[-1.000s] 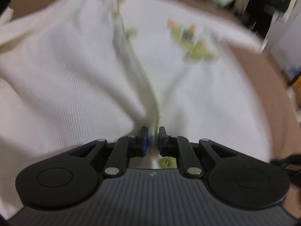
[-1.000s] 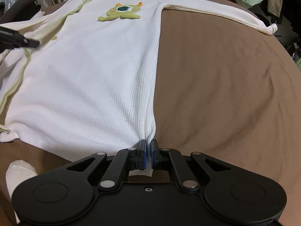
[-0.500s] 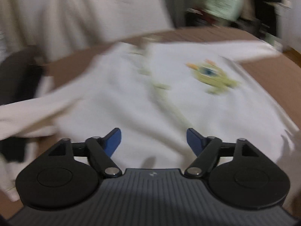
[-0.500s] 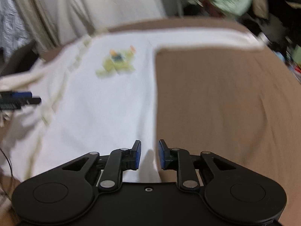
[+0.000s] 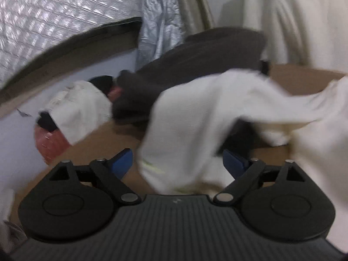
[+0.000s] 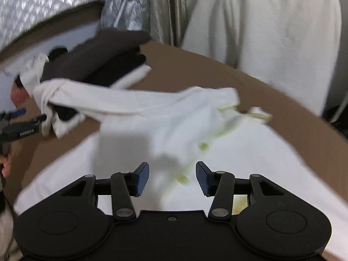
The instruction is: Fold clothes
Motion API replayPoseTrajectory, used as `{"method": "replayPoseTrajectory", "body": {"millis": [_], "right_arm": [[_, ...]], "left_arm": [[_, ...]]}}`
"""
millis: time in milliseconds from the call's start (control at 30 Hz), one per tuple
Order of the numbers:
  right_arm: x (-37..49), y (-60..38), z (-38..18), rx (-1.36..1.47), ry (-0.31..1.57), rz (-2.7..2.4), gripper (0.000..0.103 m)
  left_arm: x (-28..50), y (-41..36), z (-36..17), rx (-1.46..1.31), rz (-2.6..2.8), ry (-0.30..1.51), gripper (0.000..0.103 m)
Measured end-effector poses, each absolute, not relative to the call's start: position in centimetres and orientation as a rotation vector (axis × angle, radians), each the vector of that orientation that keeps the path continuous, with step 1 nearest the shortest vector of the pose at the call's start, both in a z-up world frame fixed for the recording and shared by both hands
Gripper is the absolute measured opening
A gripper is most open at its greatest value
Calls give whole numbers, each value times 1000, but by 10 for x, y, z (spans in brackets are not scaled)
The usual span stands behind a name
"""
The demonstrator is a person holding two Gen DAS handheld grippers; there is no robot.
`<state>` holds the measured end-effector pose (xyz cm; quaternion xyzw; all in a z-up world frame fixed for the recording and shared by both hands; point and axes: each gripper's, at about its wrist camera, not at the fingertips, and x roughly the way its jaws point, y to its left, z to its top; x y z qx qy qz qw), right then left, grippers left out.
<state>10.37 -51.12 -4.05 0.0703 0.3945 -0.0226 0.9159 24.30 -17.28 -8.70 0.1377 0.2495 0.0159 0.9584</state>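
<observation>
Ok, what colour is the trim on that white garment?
Yellow-green, along the white garment's edge near the neckline; the right wrist view shows it best.

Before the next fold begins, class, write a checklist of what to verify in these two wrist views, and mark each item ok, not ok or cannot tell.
1. Left gripper free of cloth: ok; its jaws have just been opening and stand wide, though the white sleeve lies between the pads, unpinched.
2. Right gripper released: ok; jaws just opening, nothing gripped, white garment below.
3. Garment lies flat: not ok; the sleeve is rumpled over the dark folded pile.
4. Green trim lies straight: cannot tell, blurred.
5. Bare room on the brown surface beside the garment: ok.
</observation>
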Motion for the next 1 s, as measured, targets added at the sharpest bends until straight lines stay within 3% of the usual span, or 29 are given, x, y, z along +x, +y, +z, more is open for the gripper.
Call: {"method": "replayPoseTrajectory", "body": {"millis": [133,200,233,267,533,800,933,1000], "right_arm": [[103,-490,-68,188,709,7,53],[97,-482,-74,189,698,27,53],[96,-481,-78,187,712,30,53],[94,-480,-82,185,725,33,53],[79,-481,-98,79,805,-3,53],[84,-479,-120,152,818,40,50],[89,-467,-145,95,863,20,50],[87,-462,-155,49,869,7,50]], "left_arm": [[266,-163,-119,330,4,480,91],[275,-161,-124,330,-45,520,83],[278,-161,-125,339,-72,543,48],[282,-161,-126,349,-98,566,2],[276,-131,-43,230,-285,600,3],[361,-78,25,-494,-617,1095,4],[378,-60,62,-760,-649,965,5],[395,-44,46,-974,-592,921,6]]}}
